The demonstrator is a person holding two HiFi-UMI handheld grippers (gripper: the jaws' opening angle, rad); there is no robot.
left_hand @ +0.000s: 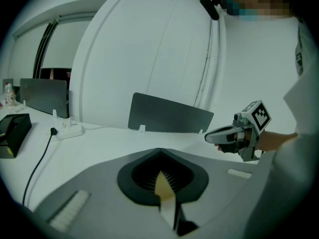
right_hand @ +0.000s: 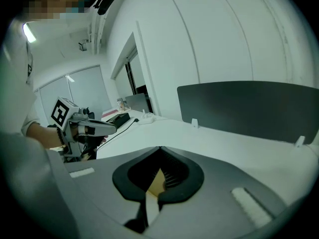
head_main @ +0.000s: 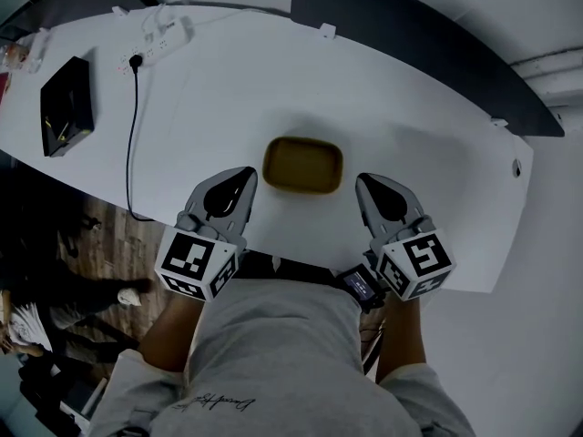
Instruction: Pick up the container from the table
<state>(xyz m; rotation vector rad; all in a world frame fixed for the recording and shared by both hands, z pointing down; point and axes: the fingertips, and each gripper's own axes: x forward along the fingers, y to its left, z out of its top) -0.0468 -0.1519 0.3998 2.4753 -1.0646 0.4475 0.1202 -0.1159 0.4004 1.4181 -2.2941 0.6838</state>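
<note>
White, curved table (head_main: 383, 107) across the head view, with a dark partition (head_main: 410, 35) along its far edge and wood-patterned floor (head_main: 91, 235) below its near edge at the left. At far left on the table, a flat black box (head_main: 66, 106). Just right of it, a white power strip (head_main: 157, 42) by the far edge, with a black cable (head_main: 133, 144) plugged in and running down over the near edge.

Further right, above the near edge, the left gripper (head_main: 246, 173): jaws pressed together into one point, nothing between them, left marker cube (head_main: 196, 264) at its rear.

Just beside its tip but apart from it, the container (head_main: 302, 164): a shallow, yellow-brown rectangular tray with rounded corners, flat on the table close to the near edge, midway between the two grippers and touched by neither.

To its right, the right gripper (head_main: 363, 182), likewise clenched and empty, tip near the container's right end with bare table between, right marker cube (head_main: 415, 262) behind. Both grippers angled inward and somewhat downward.

At the bottom, the person's grey top (head_main: 273, 353).
</note>
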